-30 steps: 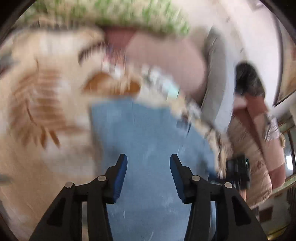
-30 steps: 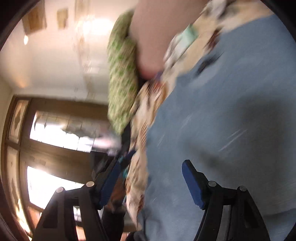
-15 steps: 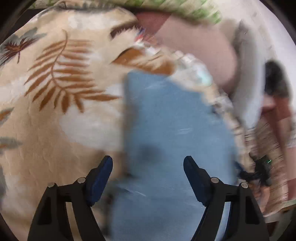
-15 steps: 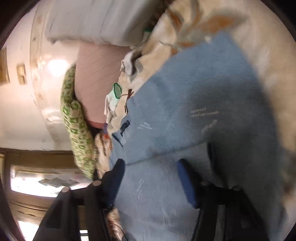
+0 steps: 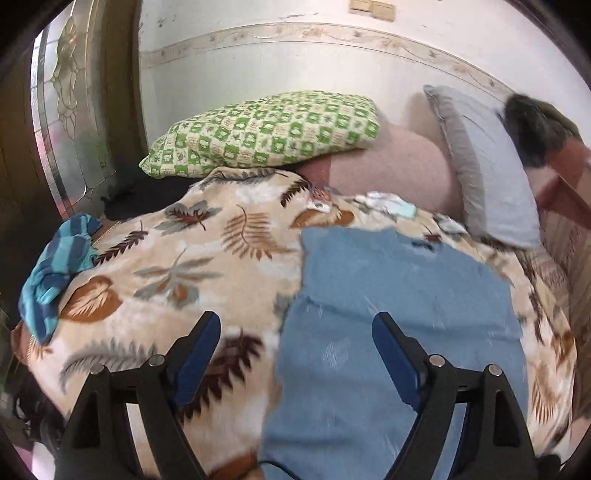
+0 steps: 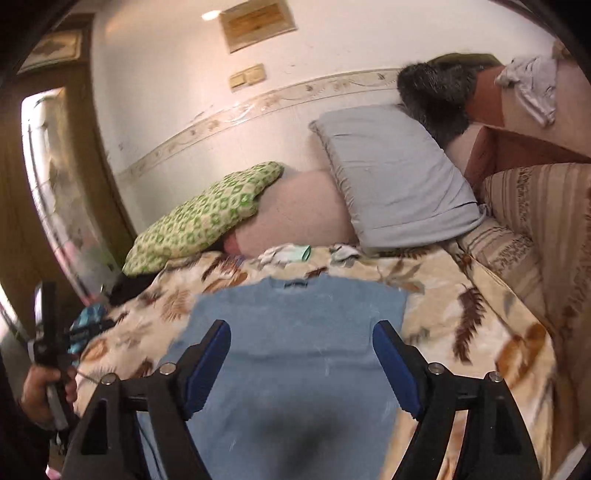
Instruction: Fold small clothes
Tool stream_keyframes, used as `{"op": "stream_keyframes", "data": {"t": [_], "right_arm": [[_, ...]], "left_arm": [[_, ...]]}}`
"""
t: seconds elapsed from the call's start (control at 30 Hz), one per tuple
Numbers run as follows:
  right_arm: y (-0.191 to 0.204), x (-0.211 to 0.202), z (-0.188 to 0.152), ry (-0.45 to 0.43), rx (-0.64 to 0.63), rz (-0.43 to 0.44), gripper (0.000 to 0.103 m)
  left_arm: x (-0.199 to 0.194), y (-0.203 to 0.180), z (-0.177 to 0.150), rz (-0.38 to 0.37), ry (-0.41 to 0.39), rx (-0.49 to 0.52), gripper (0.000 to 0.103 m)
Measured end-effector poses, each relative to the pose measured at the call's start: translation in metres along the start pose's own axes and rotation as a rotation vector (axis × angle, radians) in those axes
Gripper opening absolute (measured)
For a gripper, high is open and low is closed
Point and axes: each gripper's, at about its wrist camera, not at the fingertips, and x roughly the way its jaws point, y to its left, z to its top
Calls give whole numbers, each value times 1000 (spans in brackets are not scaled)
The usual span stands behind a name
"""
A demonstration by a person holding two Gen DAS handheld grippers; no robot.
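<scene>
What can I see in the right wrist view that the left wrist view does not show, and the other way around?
Only the right wrist view shows the person's hand holding the left tool, the framed plaque on the wall, and the pale crumpled garment on the wooden headboard. It also shows the blue knitted top's neckline.

Only the left wrist view shows the blue striped cloth clearly, at the blanket's left edge.

Both show the blue knitted top lying on the leaf-patterned beige blanket, the green checked pillow, the grey pillow, and open, empty tools.

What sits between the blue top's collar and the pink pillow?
Small crumpled light garments on the leaf-print blanket, between the blue top and the pink pillow. Clearest in the right wrist view.
</scene>
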Motion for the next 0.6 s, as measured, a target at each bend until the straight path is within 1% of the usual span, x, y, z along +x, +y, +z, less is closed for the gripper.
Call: {"op": "stream_keyframes", "data": {"t": [0.07, 0.13, 0.17, 0.3, 0.37, 0.43, 0.47, 0.5, 0.53, 0.57, 0.6], "right_arm": [[5, -20, -22, 38, 11, -15, 84], [5, -33, -46, 88, 29, -2, 84], [3, -41, -57, 106, 34, -13, 84], [-4, -52, -92, 179, 65, -42, 84], [-8, -62, -106, 192, 86, -46, 84], [-14, -74, -120, 204, 117, -36, 84], [-19, -78, -126, 219, 134, -38, 84], [-25, -80, -133, 252, 154, -42, 84], [-33, -80, -140, 302, 179, -45, 84], [-40, -79, -145, 331, 204, -44, 84], [-49, -78, -153, 363, 242, -30, 84]], "left_arm": [[-11, -9, -11, 24, 4, 19, 85], [-23, -13, -27, 23, 15, 30, 85], [-30, -12, -32, 21, 17, 30, 85], [-50, -14, -59, 28, 33, 34, 85], [-56, -8, -69, 16, 39, 15, 85], [-60, 4, -81, 13, 48, -47, 85], [-60, 11, -89, 2, 64, -88, 85], [-58, 24, -103, -16, 100, -163, 85], [-55, 34, -114, -25, 132, -222, 85], [-51, 42, -124, -33, 167, -274, 85], [-43, 52, -140, -42, 216, -340, 85]]}}
